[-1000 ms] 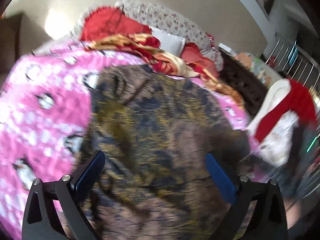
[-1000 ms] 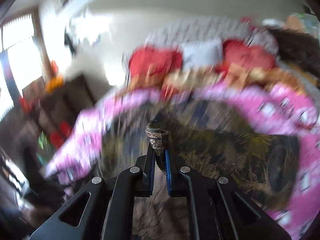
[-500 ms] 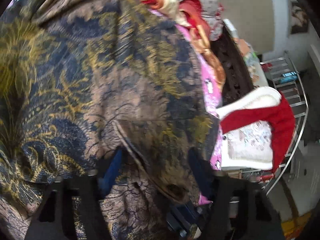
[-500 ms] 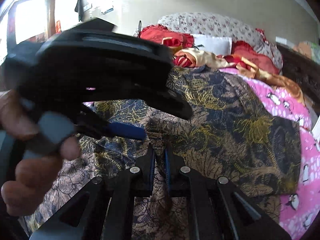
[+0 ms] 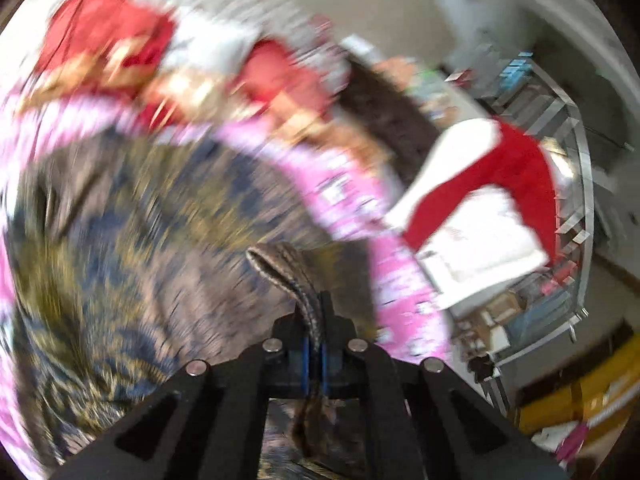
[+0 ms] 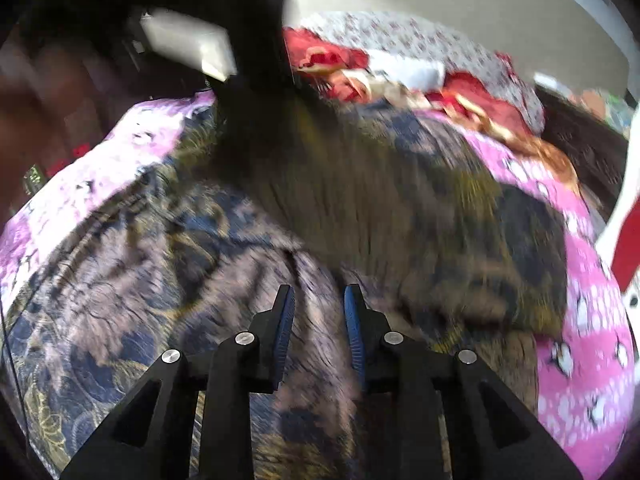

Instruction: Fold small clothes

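A dark garment with a gold, blue and brown pattern [image 5: 132,216] lies spread on the pink penguin blanket [image 5: 344,188]. My left gripper [image 5: 314,320] is shut on a hem edge of the garment [image 5: 280,268], which sticks up between the fingers. In the right wrist view the same garment [image 6: 360,208] fills the middle. My right gripper [image 6: 318,312] is open a little, just above the cloth, with nothing between its fingers. The left gripper's dark body [image 6: 248,52] is blurred at the upper left of that view.
Red, gold and floral bedding [image 5: 168,60] is piled at the bed's far end. A red and white cloth [image 5: 480,200] hangs on a metal rack [image 5: 576,184] to the right. A dark headboard [image 5: 392,120] stands beyond the blanket.
My left gripper has shut on the garment's hem and lifted it. My right gripper, shut on the cloth before, has let go and opened slightly.
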Motion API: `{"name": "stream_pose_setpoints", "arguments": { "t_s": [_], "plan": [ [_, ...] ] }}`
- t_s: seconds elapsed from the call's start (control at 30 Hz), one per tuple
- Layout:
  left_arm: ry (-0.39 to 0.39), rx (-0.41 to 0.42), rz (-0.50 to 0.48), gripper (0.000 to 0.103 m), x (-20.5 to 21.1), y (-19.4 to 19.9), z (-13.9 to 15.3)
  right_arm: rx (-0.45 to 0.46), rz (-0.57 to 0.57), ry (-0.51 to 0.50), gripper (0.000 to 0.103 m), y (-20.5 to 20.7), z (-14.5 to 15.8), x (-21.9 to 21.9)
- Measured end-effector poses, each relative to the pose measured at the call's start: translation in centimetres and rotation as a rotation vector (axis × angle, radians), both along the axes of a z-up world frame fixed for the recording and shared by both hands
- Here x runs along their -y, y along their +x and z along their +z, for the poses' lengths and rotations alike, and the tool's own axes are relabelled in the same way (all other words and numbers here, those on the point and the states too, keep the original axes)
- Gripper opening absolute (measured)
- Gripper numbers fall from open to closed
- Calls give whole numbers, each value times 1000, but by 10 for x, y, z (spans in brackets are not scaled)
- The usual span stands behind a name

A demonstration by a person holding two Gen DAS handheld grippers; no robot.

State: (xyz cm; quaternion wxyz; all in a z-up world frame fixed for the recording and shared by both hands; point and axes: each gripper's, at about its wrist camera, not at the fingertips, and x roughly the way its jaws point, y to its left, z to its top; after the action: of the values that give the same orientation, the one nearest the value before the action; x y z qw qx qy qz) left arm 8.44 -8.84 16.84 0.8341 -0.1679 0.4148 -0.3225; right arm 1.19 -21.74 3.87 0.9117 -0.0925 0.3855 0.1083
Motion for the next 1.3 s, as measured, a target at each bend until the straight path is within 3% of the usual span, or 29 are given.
{"name": "stream_pose_setpoints", "arguments": {
  "t_s": [0.13,0.23,0.3,0.43,0.53,0.63,0.7,0.77,0.8,0.83,0.97,1.1,1.2,1.3],
  "plan": [
    [-8,138,7,3,-26,-16,62,-42,-17,-35,34,9,-11,-3],
    [32,181,81,4,-63,-29,71,-40,-17,-59,35,11,-12,-7],
    [80,143,154,4,-94,-18,51,-41,-19,-62,35,13,-13,-8],
    [148,-53,265,3,-138,6,-31,-41,-19,-68,35,10,-18,-9],
    [199,-147,303,4,-158,10,-86,-47,-18,-57,35,11,-18,-8],
    [207,-202,329,4,-166,12,-121,-55,-21,-40,35,16,-19,-6],
    [221,-215,341,11,-166,10,-131,-56,-22,-40,35,17,-19,-6],
    [218,-216,347,26,-169,7,-136,-57,-25,-46,38,17,-20,-7],
    [220,-218,360,43,-172,6,-136,-59,-27,-48,39,17,-20,-7],
    [226,-209,386,48,-176,2,-135,-61,-30,-46,40,17,-20,-6],
    [228,-122,524,49,-187,-21,-115,-78,-33,-12,42,17,-20,-2],
    [243,-19,504,50,-159,-35,-104,-118,-32,77,44,19,-17,8],
    [262,-42,459,50,-140,-30,-116,-138,-62,200,43,13,-11,25],
    [314,-78,457,49,-129,-24,-139,-61,-126,301,35,3,6,53]
  ]
}}
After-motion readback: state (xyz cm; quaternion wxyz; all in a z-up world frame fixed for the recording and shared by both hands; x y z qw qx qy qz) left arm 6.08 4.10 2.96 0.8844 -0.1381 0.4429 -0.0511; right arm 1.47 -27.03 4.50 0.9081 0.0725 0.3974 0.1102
